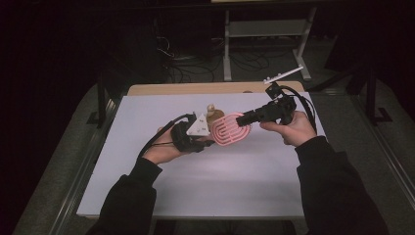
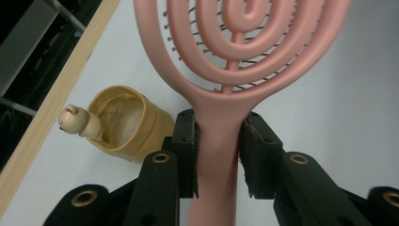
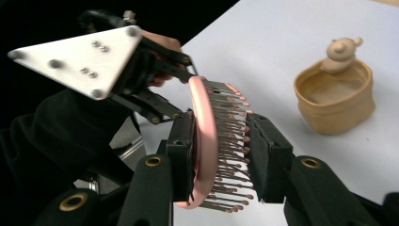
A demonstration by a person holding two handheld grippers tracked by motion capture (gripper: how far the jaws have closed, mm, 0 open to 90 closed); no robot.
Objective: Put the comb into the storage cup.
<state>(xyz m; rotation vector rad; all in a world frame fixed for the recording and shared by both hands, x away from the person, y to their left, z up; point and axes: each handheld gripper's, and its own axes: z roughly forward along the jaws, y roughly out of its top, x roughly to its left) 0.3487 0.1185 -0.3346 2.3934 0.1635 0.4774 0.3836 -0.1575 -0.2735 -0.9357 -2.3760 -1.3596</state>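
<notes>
Spanning brush (image 1: pixel 230 129) between both tools: left tool (image 2: pixel 220 157) clamped handle, right tool (image 3: pixel 221 157) straddled head rim, unclear if gripping; cup (image 1: pixel 214 115) behind.

Pink spiral-patterned hairbrush (image 1: pixel 230 130), tan bear cup (image 3: pixel 335 96), white table (image 1: pixel 254 171), black jaws

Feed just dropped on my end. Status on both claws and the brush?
Left claw shut on pink hairbrush handle. Right claw around the brush head, bristles toward one jaw. Brush held above table. Tan bear cup stands beyond, not in the way.
</notes>
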